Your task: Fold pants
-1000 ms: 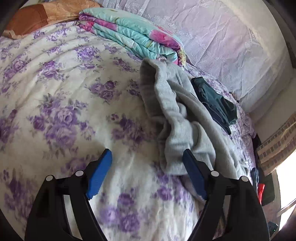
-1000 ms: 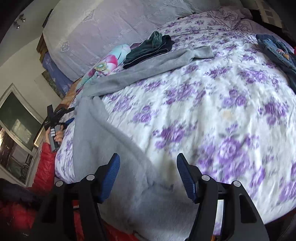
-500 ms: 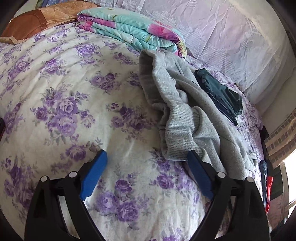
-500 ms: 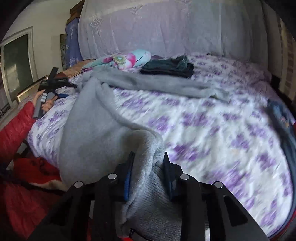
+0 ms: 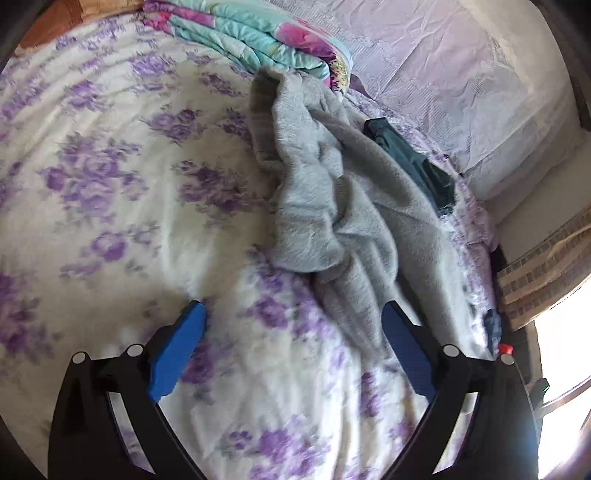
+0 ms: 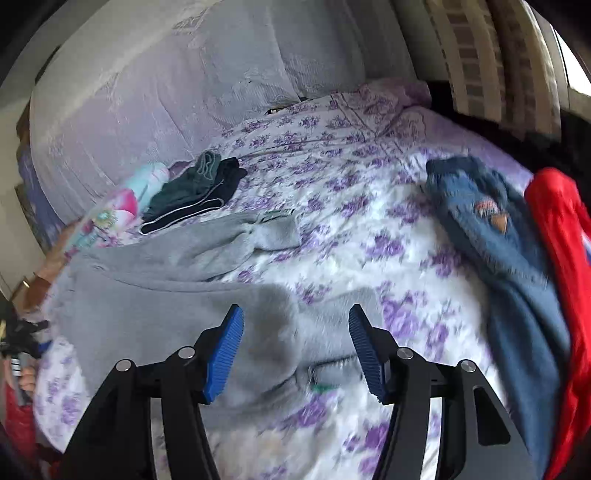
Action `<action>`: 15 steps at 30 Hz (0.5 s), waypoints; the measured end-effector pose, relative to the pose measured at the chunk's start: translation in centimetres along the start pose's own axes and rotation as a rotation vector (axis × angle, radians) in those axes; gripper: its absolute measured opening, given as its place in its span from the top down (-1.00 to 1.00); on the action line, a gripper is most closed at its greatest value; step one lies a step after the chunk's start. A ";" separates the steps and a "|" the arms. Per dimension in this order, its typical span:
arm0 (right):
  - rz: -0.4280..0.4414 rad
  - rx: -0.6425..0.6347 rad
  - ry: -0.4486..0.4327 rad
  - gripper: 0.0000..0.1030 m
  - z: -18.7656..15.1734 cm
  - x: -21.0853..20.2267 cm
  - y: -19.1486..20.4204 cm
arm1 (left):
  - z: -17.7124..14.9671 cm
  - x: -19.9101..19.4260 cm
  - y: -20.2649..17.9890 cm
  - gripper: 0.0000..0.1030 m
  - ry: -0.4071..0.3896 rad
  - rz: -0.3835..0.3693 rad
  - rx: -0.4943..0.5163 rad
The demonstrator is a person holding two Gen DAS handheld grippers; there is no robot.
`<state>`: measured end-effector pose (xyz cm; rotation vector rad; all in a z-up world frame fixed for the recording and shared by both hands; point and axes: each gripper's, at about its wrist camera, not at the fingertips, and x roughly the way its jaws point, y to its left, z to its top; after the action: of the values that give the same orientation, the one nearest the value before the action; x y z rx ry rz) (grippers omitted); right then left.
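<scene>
Grey pants [image 6: 177,295] spread rumpled across the floral bed [image 6: 369,206], folded partway over.
Left gripper [image 5: 291,347] fingers just opened wide, holding nothing, hovering above bare bedspread beside the pants' edge. Right gripper [image 6: 295,350] fingers just reopened about halfway, clear of the grey cloth lying beneath and between them. Folded dark garments [image 6: 192,192] farther back near the headboard.

A home bedroom: a bed [image 5: 110,184] under a purple-flowered cover, a folded quilt [image 5: 251,33] by the padded headboard [image 6: 166,92], loose clothes [image 6: 491,236] lying about.
</scene>
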<state>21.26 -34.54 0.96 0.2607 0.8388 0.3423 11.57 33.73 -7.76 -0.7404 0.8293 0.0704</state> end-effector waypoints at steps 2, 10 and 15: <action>0.044 0.066 0.047 -0.16 -2.0 -0.6 -0.5 | 0.5 0.9 -0.3 -0.80 0.014 -0.050 -0.049; 0.111 0.208 0.089 -0.16 -6.1 -0.3 -1.2 | -0.3 3.2 -3.6 -0.70 0.062 -0.086 -0.135; 0.151 0.323 0.072 -0.23 -5.7 0.1 -2.0 | 0.2 5.1 -1.4 0.65 0.081 -0.113 -0.245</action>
<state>17.43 -35.84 -3.49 0.6177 0.9469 0.3579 15.73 31.69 -10.39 -1.0250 0.8633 0.0408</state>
